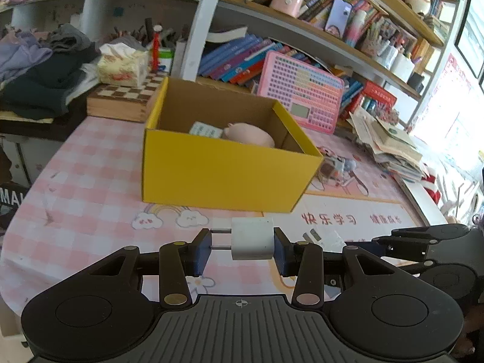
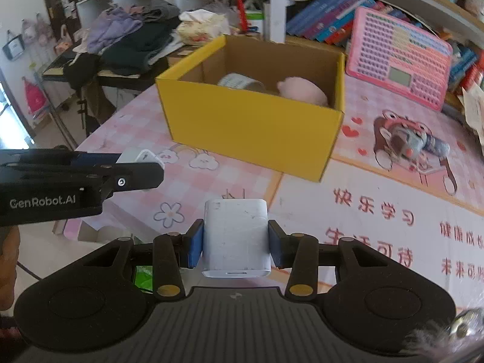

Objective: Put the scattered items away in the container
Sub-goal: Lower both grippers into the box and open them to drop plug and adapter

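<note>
An open yellow cardboard box (image 1: 224,175) (image 2: 254,124) stands on the pink checked table mat. Inside lie a pink rounded toy (image 1: 249,134) (image 2: 302,90) and a roll of pale tape (image 2: 240,81), which in the left wrist view shows only as a pale printed edge (image 1: 205,129). My left gripper (image 1: 242,243) is shut on a small white plug adapter (image 1: 252,239), prongs pointing left, held above the mat in front of the box. My right gripper (image 2: 236,242) is shut on a larger white charger (image 2: 237,237), prongs pointing away toward the box. The left gripper (image 2: 142,163) also shows at the left of the right wrist view.
A pink keyboard toy (image 1: 299,93) (image 2: 399,57) leans against books behind the box. A chessboard case (image 1: 121,99), tissue pack (image 1: 124,63) and heaped clothes (image 1: 39,69) sit at the left. Stacked papers (image 1: 390,142) lie at the right. A person's hand (image 2: 9,260) shows at the left edge.
</note>
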### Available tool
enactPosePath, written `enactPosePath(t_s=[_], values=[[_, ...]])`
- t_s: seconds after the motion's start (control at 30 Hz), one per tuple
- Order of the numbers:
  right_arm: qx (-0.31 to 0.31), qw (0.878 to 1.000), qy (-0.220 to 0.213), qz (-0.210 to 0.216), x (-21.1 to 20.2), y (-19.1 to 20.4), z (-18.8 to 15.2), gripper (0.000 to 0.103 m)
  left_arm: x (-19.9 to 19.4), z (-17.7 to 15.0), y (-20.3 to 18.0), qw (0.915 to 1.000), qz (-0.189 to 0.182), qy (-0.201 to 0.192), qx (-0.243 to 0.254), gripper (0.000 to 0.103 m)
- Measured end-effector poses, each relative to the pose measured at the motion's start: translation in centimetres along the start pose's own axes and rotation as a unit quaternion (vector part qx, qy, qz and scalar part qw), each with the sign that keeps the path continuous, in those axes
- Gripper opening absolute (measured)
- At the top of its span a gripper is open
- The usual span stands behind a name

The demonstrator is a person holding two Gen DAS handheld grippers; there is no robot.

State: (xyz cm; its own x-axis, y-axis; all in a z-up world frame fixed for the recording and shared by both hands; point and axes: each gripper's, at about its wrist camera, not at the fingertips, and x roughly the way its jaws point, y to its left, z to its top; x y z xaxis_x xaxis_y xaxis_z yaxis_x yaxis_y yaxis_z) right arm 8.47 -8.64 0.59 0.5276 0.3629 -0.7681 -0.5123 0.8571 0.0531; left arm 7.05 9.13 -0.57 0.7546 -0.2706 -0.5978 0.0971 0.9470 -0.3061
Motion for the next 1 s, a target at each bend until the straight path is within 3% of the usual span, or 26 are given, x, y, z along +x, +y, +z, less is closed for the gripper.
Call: enactPosePath(t_s=[0.33, 0.53, 0.67, 0.83, 1.0], values=[[-0.039, 0.999, -0.036, -0.001, -0.4, -0.8, 2.8, 0.041, -0.6, 3.2, 0.2, 0.9988, -0.004, -0.049, -0.003, 0.041], [-0.020, 0.997, -0.074, 0.010, -0.7, -3.5, 7.0, 0.041, 1.2, 6.5, 0.0, 0.9978, 0.004, -0.065, 0.014, 0.041], [-0.040, 0.995, -0.086, 0.008, 0.5, -4.8, 10.3, 0.041, 3.2, 8.8, -0.2, 0.9974, 0.009, -0.062, 0.037, 0.041], [-0.066, 0.995, -0.071, 0.000, 4.0, -6.6, 13.9, 0.041, 6.5, 11.2, 0.5, 0.9977, 0.020, -0.049, 0.043, 0.041], [-0.068, 0.997, -0.011, 0.023, 8.5, -8.1, 16.4, 0.041, 10.4, 12.9, 0.7, 0.9969, 0.040, -0.015, 0.067, 0.041]])
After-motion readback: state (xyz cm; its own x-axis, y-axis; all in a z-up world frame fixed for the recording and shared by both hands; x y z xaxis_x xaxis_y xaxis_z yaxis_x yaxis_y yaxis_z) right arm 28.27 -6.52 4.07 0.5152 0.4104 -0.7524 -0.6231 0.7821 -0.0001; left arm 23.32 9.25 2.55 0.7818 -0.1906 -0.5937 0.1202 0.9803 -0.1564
